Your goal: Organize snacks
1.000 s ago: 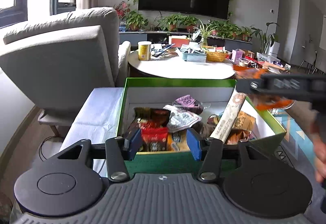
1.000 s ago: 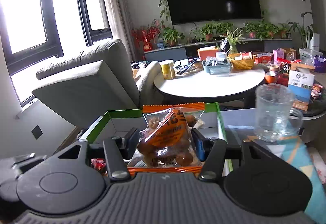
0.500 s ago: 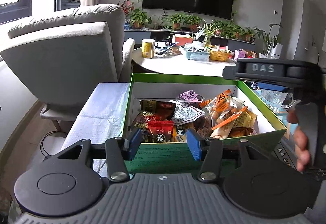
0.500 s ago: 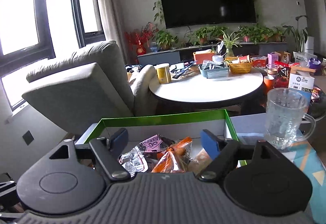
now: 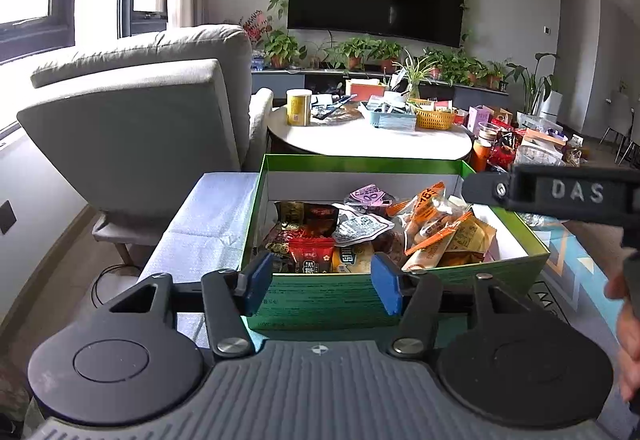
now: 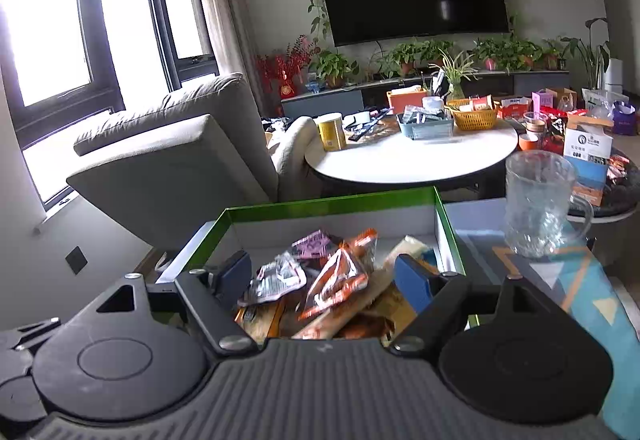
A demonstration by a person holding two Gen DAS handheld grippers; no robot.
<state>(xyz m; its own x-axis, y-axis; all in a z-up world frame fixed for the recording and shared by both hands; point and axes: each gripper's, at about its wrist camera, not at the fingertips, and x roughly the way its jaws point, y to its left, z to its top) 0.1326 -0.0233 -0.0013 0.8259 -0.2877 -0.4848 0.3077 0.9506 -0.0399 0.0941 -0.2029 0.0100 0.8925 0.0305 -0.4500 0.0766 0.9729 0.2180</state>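
A green box [image 5: 332, 296] with white inner walls holds several snack packets. Among them, an orange-trimmed clear packet [image 5: 430, 212] lies on the pile at the right. My left gripper [image 5: 321, 282] hovers just before the box's near wall; its jaws are opening and nothing is between them. My right gripper [image 6: 324, 276] hangs open over the snacks inside the box [image 6: 332, 204], above the orange-trimmed packet [image 6: 340, 276] without touching it. The right tool's black housing [image 5: 560, 192] shows at the right of the left wrist view.
A glass mug [image 6: 536, 204] stands right of the box on a patterned cloth [image 6: 580, 272]. A grey armchair [image 5: 140, 112] is at the left and a cluttered round white table [image 6: 412, 160] behind. A person's hand [image 5: 628, 320] is at the right edge.
My right gripper opened and let go of the orange-trimmed packet, which now lies in the box. Both grippers drew back a little. The left jaws stand slightly wider.
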